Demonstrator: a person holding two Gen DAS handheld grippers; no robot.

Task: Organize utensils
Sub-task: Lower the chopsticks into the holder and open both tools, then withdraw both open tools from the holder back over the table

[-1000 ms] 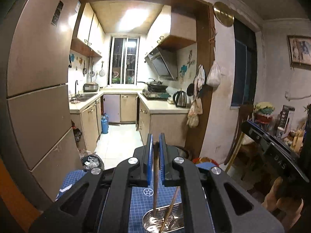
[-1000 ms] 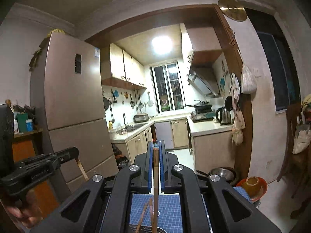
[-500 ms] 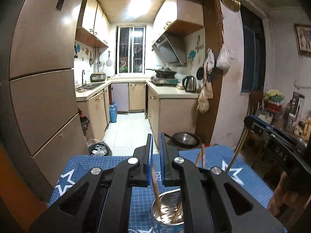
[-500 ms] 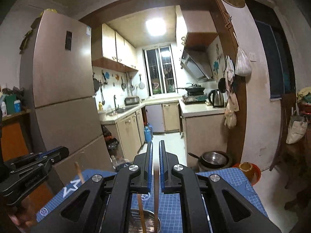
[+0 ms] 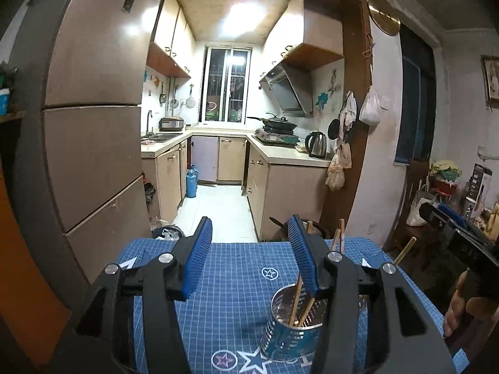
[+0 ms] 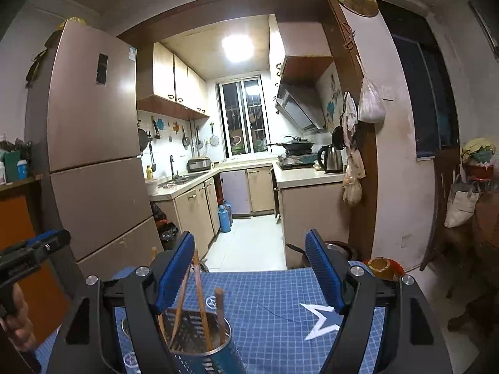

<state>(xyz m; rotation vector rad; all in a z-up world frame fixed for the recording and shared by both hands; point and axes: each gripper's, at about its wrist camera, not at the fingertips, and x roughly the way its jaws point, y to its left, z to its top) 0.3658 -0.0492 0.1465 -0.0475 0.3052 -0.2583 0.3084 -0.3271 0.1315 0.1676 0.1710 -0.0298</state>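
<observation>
Perforated steel utensil cup (image 5: 293, 327), lower centre of both views on the blue gridded bench mat (image 5: 237, 280), holds several wooden chopsticks (image 6: 199, 293); left gripper (image 5: 249, 255) and right gripper (image 6: 249, 268) jaws opening, empty; no loose utensils visible.

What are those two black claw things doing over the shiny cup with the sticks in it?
A person holds a gripper in each hand over a blue star-patterned mat. The left gripper and right gripper are both opening, with nothing pressed between their blue pads. Wooden chopsticks stand leaning in a perforated metal utensil holder on the mat, so it looks as if chopsticks are being sorted into the holder.
</observation>
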